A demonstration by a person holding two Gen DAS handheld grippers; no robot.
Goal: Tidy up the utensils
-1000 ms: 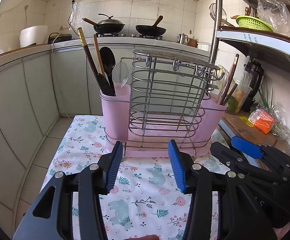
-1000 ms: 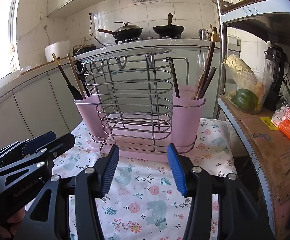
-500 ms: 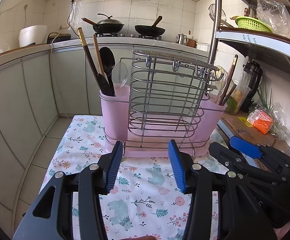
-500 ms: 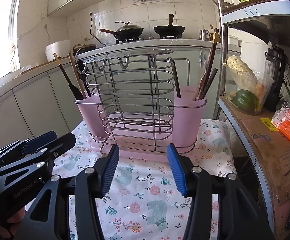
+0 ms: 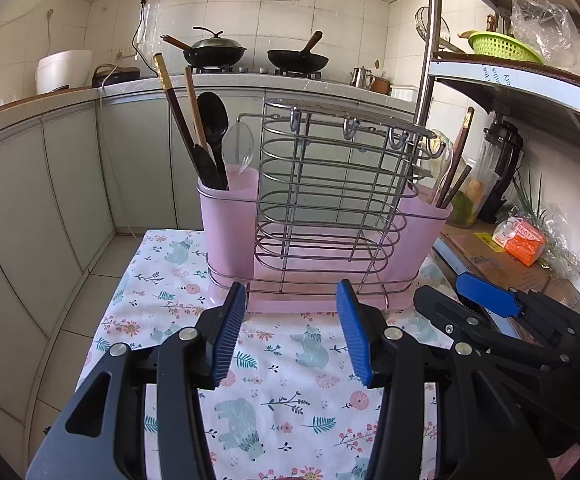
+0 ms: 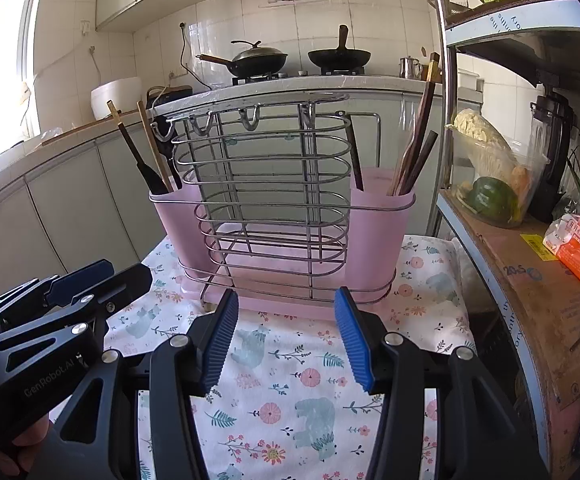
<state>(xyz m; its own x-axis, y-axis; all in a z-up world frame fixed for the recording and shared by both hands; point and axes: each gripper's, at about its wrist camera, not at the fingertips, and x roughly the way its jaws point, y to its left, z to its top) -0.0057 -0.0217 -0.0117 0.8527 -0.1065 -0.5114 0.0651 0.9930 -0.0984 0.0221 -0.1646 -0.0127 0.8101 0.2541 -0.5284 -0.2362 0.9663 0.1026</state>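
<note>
Utensils stand in a pink holder (image 5: 230, 224) with a wire rack (image 5: 330, 192) at its middle, on the floral cloth (image 5: 274, 392) over the bench. Its left cup holds a black spoon (image 5: 213, 120), chopsticks (image 5: 170, 108) and a clear spoon (image 5: 239, 148); the right cup holds dark chopsticks (image 6: 420, 148). Left tool (image 5: 292, 336) and right tool (image 6: 286, 338) hover just before the holder, jaws apart, gripping nothing. 2 woks (image 6: 258, 60) sit on the stove behind; a shelf (image 6: 538, 264) with vegetables stands right.

Bright daylight — sharp, fisheye-warped edges
</note>
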